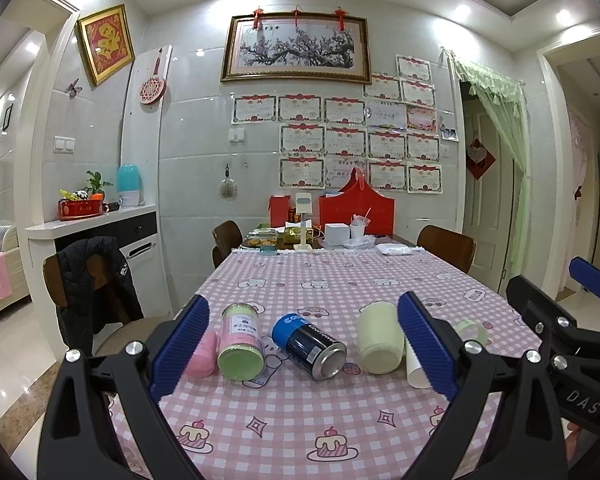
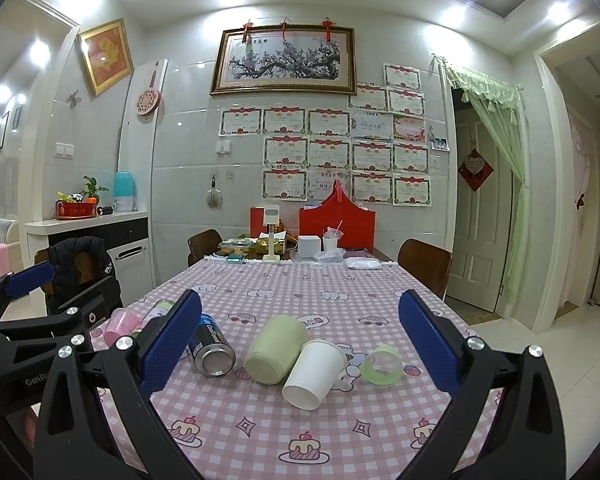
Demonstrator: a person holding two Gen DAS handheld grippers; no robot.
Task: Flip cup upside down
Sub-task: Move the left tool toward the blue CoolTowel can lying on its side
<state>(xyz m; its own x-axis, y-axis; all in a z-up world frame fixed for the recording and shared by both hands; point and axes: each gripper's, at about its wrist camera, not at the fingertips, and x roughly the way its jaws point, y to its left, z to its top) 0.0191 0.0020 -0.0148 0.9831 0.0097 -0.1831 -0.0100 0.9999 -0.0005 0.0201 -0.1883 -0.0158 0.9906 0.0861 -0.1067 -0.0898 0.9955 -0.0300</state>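
A row of things lies on its sides across the table (image 2: 300, 432), near its front edge. From the left: a small cup (image 2: 118, 326), a jar (image 1: 240, 346), a can (image 2: 212, 346), a tumbler (image 2: 274, 354), a paper cup (image 2: 314, 372) touching the tumbler's right side, and a ring of tape (image 2: 381, 364). Boxes (image 2: 336, 220) crowd the far edge.

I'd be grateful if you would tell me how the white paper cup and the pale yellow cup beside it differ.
The white paper cup is bright white with a thin rolled rim; the pale yellow cup is cream and looks thicker-walled. The white paper cup tapers clearly toward its base, while the pale yellow cup is squatter and more barrel-shaped. The white paper cup lies nearer the right gripper, the pale yellow cup further left. Both lie on their sides on the checked tablecloth, apparently touching.
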